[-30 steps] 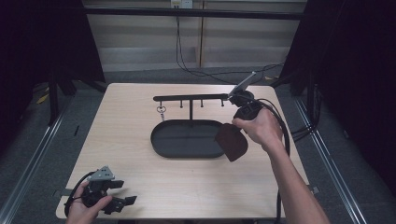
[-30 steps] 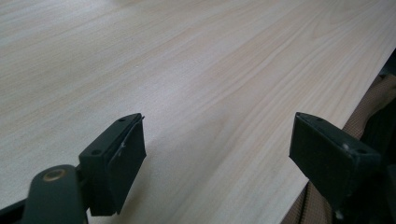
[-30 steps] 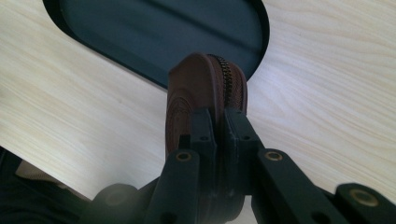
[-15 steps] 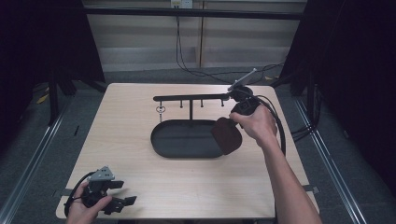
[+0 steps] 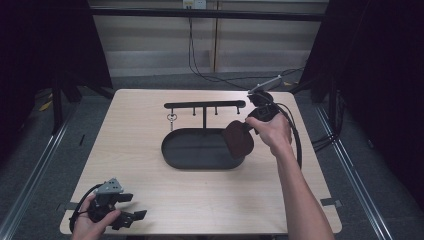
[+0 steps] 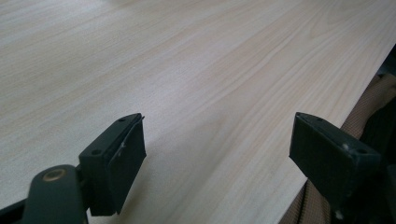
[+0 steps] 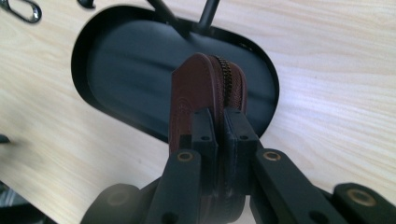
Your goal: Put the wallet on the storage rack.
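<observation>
Light wooden counter (image 5: 150, 135), seen from the high view. A black oval tray (image 5: 192, 150) lies near the centre of the counter. A black rack (image 5: 205, 105) with a horizontal bar and small hooks rises from the tray's 12 o'clock edge. A small metal key ring (image 5: 171, 118) hangs from the bar toward its 9 o'clock end.

Right tongs (image 5: 248, 122): held in the person's right hand (image 5: 272, 132) at the tray's 3 o'clock end. They are clenched on a brown zippered pouch (image 5: 237, 140). In the high view the pouch hangs over the tray's 3 o'clock rim, partly above the tray floor. Whether it touches the tray cannot be told. In the right gripper view the pouch (image 7: 205, 98) stands on edge between the two jaws, zipper teeth showing along its right side. The right tongs (image 7: 219, 126) pinch its near end, and the pouch extends away from them toward 12 o'clock over the tray (image 7: 116, 60). Two rack posts (image 7: 205, 14) rise beyond the pouch, and the key ring (image 7: 21, 9) shows at the upper left corner.

Left tongs (image 5: 131, 206): held in the person's left hand (image 5: 92, 220) at the counter's 7 o'clock corner, well apart from the tray and pouch. In the left gripper view the left tongs (image 6: 217, 140) are released, jaws spread wide with bare counter (image 6: 187, 70) between them. They grip nothing.
</observation>
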### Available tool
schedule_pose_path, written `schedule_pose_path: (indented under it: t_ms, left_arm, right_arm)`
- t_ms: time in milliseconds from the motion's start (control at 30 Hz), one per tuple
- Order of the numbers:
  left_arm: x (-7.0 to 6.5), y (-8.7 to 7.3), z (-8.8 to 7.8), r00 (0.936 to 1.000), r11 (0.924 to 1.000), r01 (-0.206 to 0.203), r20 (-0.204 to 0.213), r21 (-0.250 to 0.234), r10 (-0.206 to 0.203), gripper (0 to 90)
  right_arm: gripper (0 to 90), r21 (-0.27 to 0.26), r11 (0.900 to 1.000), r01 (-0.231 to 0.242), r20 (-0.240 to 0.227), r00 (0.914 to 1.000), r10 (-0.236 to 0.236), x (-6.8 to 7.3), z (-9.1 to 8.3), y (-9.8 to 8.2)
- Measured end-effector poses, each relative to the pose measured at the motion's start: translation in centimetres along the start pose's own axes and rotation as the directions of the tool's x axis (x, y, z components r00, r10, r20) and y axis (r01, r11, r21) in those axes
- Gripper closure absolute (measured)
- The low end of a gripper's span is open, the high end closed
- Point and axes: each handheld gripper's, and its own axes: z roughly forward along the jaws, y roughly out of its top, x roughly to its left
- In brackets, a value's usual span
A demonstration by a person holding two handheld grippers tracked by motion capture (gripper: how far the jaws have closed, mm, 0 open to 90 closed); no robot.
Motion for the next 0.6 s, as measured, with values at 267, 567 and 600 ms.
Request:
schedule_pose_path:
  t_ms: [267, 567, 600]
  left_arm:
    - [0.0, -0.1, 0.0, 1.0000, 1.0000, 0.003, 0.006, -0.001, -0.003, 18.2]
    - [-0.1, -0.1, -0.1, 1.0000, 1.0000, 0.000, 0.006, 0.000, 0.000, 18.2]
    - [-0.1, -0.1, -0.1, 1.0000, 1.0000, -0.001, 0.004, -0.001, 0.001, 18.2]
  right_arm:
    - [84.2, -0.037, 0.998, -0.053, -0.044, 0.9977, 0.051, -0.9, 0.6, 0.1]
    - [84.3, -0.079, 0.993, -0.087, -0.057, 0.9950, 0.082, -2.0, 2.6, -0.1]
    - [84.3, -0.080, 0.992, -0.094, -0.061, 0.9941, 0.090, -2.1, 3.0, -0.1]
